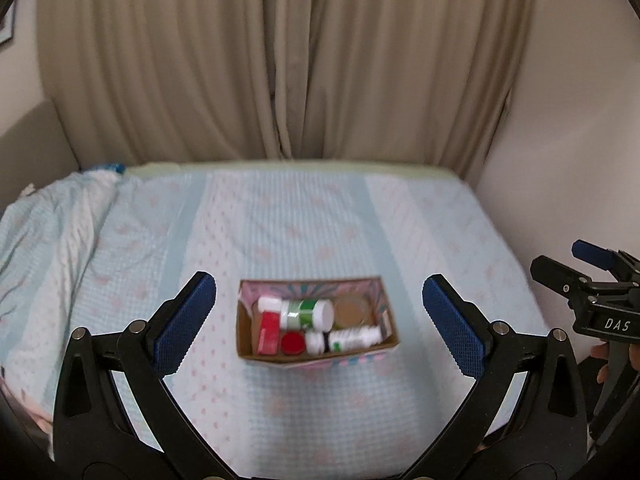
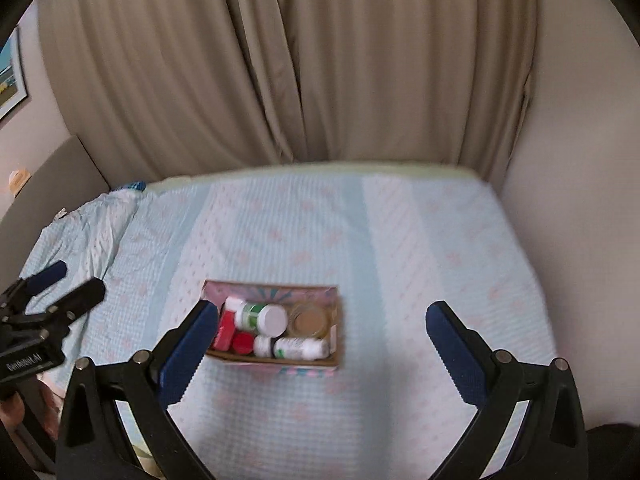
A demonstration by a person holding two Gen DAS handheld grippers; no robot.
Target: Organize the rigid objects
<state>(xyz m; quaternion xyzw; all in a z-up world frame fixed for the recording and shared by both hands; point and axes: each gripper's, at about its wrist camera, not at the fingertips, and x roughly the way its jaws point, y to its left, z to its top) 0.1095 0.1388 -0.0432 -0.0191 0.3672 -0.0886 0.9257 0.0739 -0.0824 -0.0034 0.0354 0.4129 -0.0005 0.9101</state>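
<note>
— What do you see closest to you?

— I see my left hand-held gripper [image 1: 319, 312]. Its two blue fingers [image 1: 188, 320] are wide apart and hold nothing. My right hand-held gripper [image 2: 322, 340] is the same, fingers spread wide and nothing between them.

— Where is the box?

— The cardboard box [image 1: 320, 354] sits on the bed [image 1: 280, 224], just past my fingers. From the left camera it lies right in the gap between the two fingers, not touching them. From the right camera the left finger [image 2: 188, 352] covers the box's near left corner, and I cannot tell if they touch.

— What is in the box?

— Small things, packed close. A green and white bottle [image 1: 306, 313] lies on its side with its white cap [image 1: 322, 315] facing me. A red box [image 1: 268, 332] is at the left end. A red round cap [image 1: 292, 343] is beside it. A white bottle [image 1: 352, 337] lies along the near wall. A round brownish lid or jar [image 1: 350, 311] sits at the back right. It is all a bit blurry.

— And farther away?

— The bed sheet is light blue with pink marks. A bunched blanket [image 1: 60, 216] lies at the far left. Behind the bed hang beige curtains [image 1: 280, 60].
</note>
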